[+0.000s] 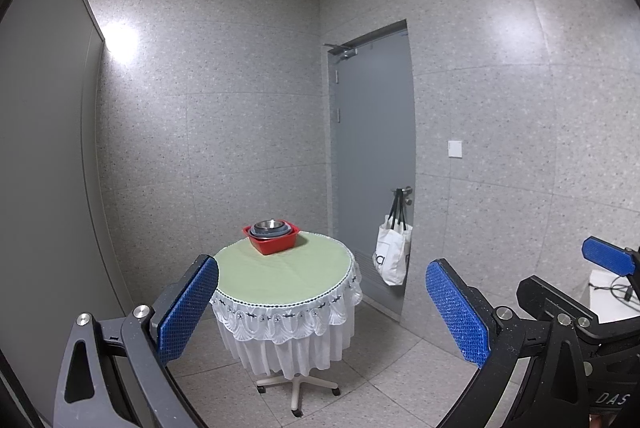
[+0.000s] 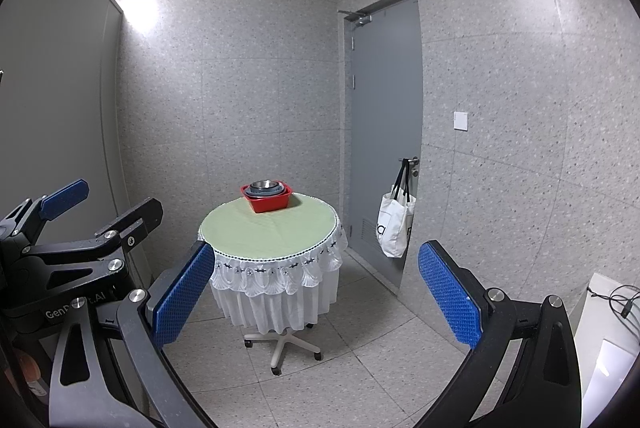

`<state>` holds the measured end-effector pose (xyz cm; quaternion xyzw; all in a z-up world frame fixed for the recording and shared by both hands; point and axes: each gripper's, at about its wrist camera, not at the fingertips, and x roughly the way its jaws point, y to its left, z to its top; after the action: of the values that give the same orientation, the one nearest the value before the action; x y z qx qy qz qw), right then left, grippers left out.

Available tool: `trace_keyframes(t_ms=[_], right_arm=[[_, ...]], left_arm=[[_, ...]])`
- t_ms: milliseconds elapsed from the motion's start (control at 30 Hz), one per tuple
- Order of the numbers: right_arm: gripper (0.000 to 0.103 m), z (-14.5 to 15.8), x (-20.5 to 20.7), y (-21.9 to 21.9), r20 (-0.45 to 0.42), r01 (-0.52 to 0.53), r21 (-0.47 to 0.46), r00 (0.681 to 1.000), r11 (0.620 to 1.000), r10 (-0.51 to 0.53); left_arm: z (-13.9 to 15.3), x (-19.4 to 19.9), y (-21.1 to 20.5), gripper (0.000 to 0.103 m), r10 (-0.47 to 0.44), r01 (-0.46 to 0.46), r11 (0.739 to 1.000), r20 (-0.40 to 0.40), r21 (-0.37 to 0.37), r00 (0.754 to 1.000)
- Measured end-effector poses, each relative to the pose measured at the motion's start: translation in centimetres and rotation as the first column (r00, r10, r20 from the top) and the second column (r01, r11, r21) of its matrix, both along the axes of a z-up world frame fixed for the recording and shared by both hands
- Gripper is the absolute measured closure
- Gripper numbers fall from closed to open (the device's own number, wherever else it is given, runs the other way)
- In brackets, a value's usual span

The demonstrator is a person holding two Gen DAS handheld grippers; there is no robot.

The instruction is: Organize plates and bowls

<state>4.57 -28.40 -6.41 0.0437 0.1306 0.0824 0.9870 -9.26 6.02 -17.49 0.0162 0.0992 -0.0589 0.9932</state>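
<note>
A red square tub (image 1: 272, 240) stands at the far side of a round table (image 1: 288, 272) with a green top and white lace skirt. Stacked grey-blue dishes and a shiny metal bowl (image 1: 268, 226) sit inside it. The tub also shows in the right wrist view (image 2: 267, 201), with the metal bowl (image 2: 264, 185) on top. My left gripper (image 1: 322, 308) is open and empty, well short of the table. My right gripper (image 2: 314, 298) is open and empty, also back from the table (image 2: 272, 232). Each gripper shows at the edge of the other's view.
The table stands on a wheeled star base (image 1: 296, 388) on a tiled floor. A grey door (image 1: 372, 155) at the right has a white tote bag (image 1: 392, 252) hanging from its handle. A white box with cables (image 2: 608, 312) is at the far right.
</note>
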Motion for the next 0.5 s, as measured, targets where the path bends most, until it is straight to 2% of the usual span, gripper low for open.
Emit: trace_keyframes(t_ms=[500], right_arm=[[0.000, 0.01, 0.17, 0.38, 0.000, -0.003, 0.003, 1.000, 1.000, 0.003]], left_arm=[[-0.15, 0.21, -0.05, 0.000, 0.004, -0.004, 1.000, 0.001, 0.000, 1.000]])
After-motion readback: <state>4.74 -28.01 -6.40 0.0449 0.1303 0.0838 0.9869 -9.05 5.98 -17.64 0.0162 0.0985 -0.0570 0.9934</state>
